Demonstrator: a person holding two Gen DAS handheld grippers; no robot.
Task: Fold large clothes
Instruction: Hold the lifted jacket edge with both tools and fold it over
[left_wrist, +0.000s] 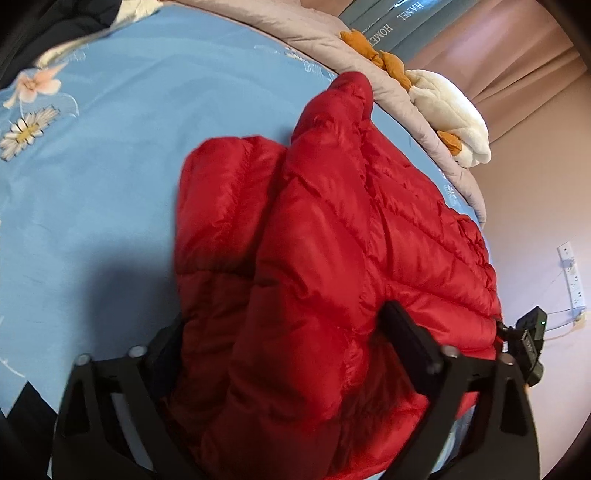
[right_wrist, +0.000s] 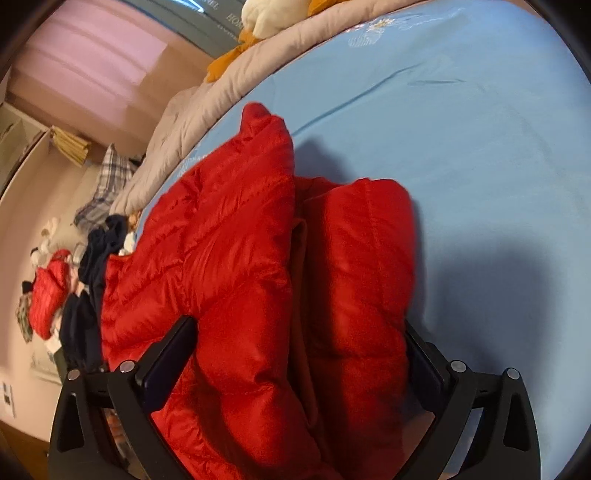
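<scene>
Blue floral bedsheet (left_wrist: 110, 177) covers the bed, grey quilt (left_wrist: 325, 33) and white plush toy (left_wrist: 450, 110) along its far edge. Red quilted puffer jacket (left_wrist: 314, 240) lies folded near the right. Left gripper (left_wrist: 284, 325) and right gripper (right_wrist: 299, 332) straddle it, jaws spread wide, nothing clamped.

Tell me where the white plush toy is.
In the left wrist view the white plush toy lies upper right, on the grey quilt at the bed's far edge, just beyond the red puffer jacket.

Blue floral bedsheet (left_wrist: 110, 177); grey quilt (right_wrist: 207, 110) bunched along it; pink curtains (left_wrist: 498, 48); pale wall (left_wrist: 535, 206).
</scene>
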